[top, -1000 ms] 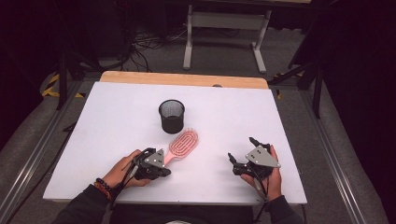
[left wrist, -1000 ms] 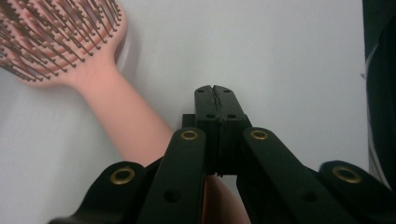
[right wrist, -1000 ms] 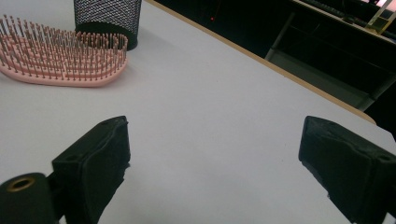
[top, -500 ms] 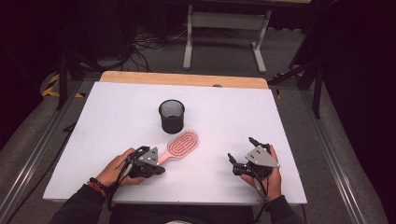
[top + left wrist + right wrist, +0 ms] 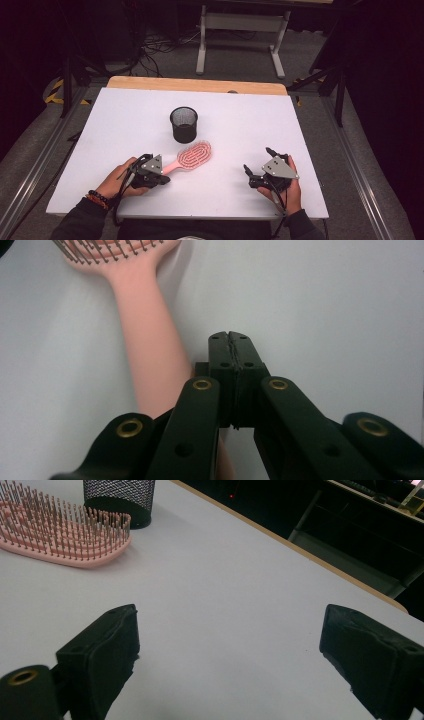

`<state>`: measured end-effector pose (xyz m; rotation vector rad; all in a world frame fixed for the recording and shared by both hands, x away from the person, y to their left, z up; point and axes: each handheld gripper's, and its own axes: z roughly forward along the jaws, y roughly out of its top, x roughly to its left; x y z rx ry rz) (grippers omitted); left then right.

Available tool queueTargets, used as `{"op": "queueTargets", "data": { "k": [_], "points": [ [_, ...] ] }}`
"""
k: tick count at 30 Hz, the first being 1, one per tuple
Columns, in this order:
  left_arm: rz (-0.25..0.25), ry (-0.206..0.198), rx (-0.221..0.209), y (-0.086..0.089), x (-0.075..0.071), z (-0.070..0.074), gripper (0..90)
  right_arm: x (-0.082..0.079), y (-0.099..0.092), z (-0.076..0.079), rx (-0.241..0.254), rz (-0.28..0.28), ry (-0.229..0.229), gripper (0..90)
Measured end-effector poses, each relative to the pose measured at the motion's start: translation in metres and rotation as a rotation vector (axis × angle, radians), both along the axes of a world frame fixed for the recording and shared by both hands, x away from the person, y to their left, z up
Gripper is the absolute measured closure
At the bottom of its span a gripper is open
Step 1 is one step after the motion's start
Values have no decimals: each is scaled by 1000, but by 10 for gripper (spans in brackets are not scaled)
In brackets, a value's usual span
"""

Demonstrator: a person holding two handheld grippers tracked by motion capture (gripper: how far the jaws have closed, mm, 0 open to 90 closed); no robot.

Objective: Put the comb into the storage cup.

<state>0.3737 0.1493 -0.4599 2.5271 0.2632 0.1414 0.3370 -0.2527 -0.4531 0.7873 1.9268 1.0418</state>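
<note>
Overhead, the high view shows a white tabletop (image 5: 125,120) with a wooden strip along its far edge. A black mesh cup (image 5: 184,124) stands upright near the middle. Just in front of it lies a pink hairbrush (image 5: 194,155), bristles up, its head toward the cup and its handle running down and to the left. The left gripper (image 5: 161,179), held in the left hand (image 5: 117,180), sits at the end of that handle; from this height it is hard to tell whether it touches the handle. The right gripper (image 5: 256,172), in the right hand (image 5: 290,192), rests on the tabletop well apart from the brush, near the front right corner.

Left gripper view: the left gripper (image 5: 230,337) has its jaws pressed together, pad against pad, with nothing between them. The pink handle of the hairbrush (image 5: 147,347) lies just beside them on the left and passes under the left jaw arm; the bristled head reaches the top left corner. The handle is outside the closed jaws, not pinched by them.

Right gripper view: the right gripper (image 5: 230,645) has its jaws spread wide, over bare tabletop (image 5: 235,580). The hairbrush (image 5: 65,535) head lies at upper left, with the mesh cup (image 5: 119,500) standing right behind it.
</note>
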Motion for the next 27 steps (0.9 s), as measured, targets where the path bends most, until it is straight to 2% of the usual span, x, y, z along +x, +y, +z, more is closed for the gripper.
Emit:
{"op": "queueTargets", "data": {
  "k": [5,9,11,13,17,21,24,27],
  "points": [
    [2,-15,16,2,-2,1,892,0,0,0,2,5,2,99],
    [8,-36,-1,4,-4,4,885,0,0,0,3,10,4,99],
    [2,-33,-23,5,-3,6,884,1,0,0,4,12,6,99],
    [15,-37,-21,7,-4,8,880,1,-1,0,6,12,5,99],
    [16,-70,-37,8,-5,11,865,2,-2,0,19,12,11,98],
    [46,-88,-59,12,-5,15,824,2,-3,0,21,7,12,97],
    [89,-112,-80,14,-4,18,780,1,-2,0,18,14,6,97],
    [122,-127,-95,16,-4,21,694,1,-2,0,16,18,5,97]
  ]
}}
